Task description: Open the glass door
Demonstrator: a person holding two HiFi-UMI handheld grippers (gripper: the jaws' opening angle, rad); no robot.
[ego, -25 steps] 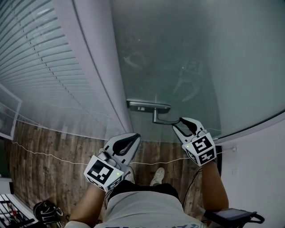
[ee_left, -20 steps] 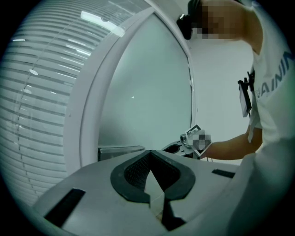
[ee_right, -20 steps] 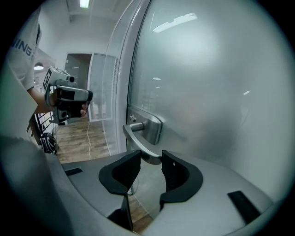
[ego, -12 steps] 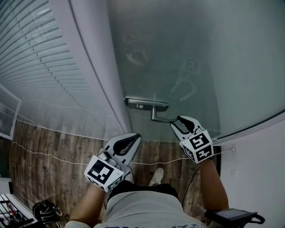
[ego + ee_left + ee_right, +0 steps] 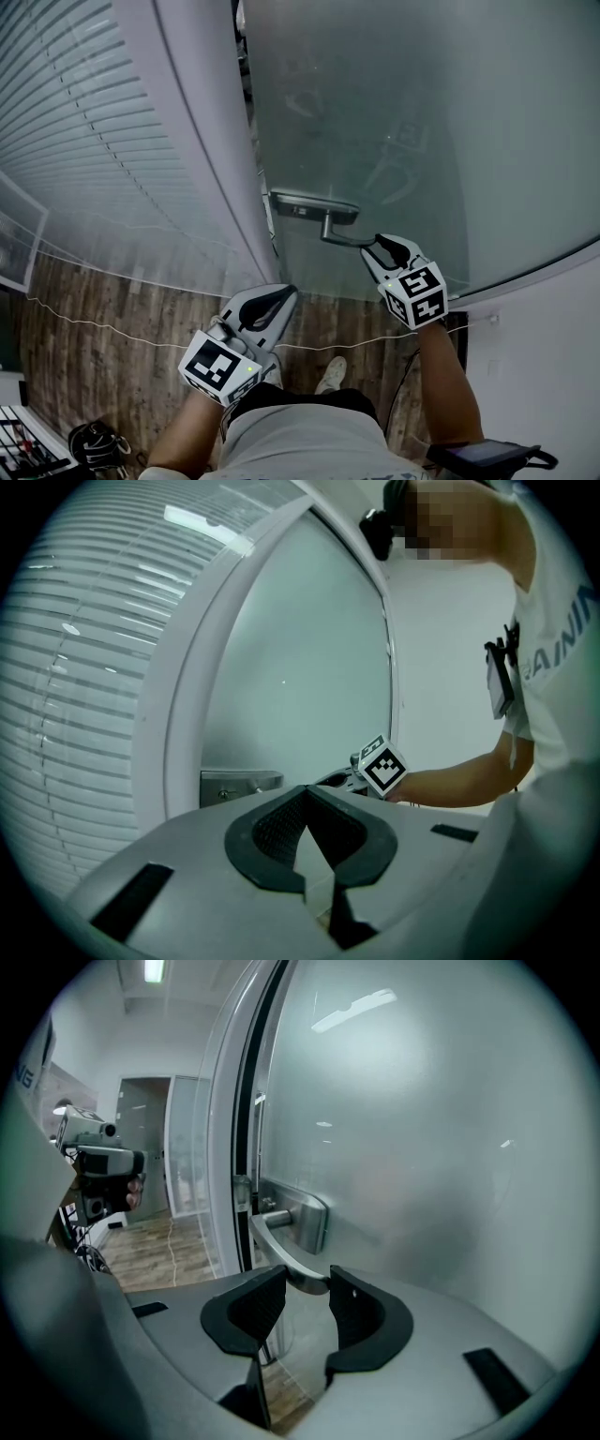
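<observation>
The frosted glass door (image 5: 403, 112) has a metal lock plate (image 5: 314, 208) and a lever handle (image 5: 342, 236). My right gripper (image 5: 382, 246) is shut on the free end of that handle (image 5: 281, 1252), which lies between its dark pads (image 5: 248, 1307). A narrow dark gap shows between the door edge and the white frame (image 5: 202, 141), so the door stands slightly ajar. My left gripper (image 5: 286, 292) hangs low beside the frame, shut and empty, apart from the door. In the left gripper view its tips (image 5: 305, 791) meet below the lock plate (image 5: 239, 785).
A glass wall with blinds (image 5: 75, 122) runs along the left of the frame. Below it lies a wooden floor (image 5: 122, 328) with a thin cable (image 5: 94, 323) across it. A dark bag (image 5: 94, 445) sits at the lower left. A white wall (image 5: 553, 347) stands at the right.
The door has swung a little out of its frame, and a dark gap now shows at its latch edge. The right gripper has stayed on the handle; the left has hardly moved.
</observation>
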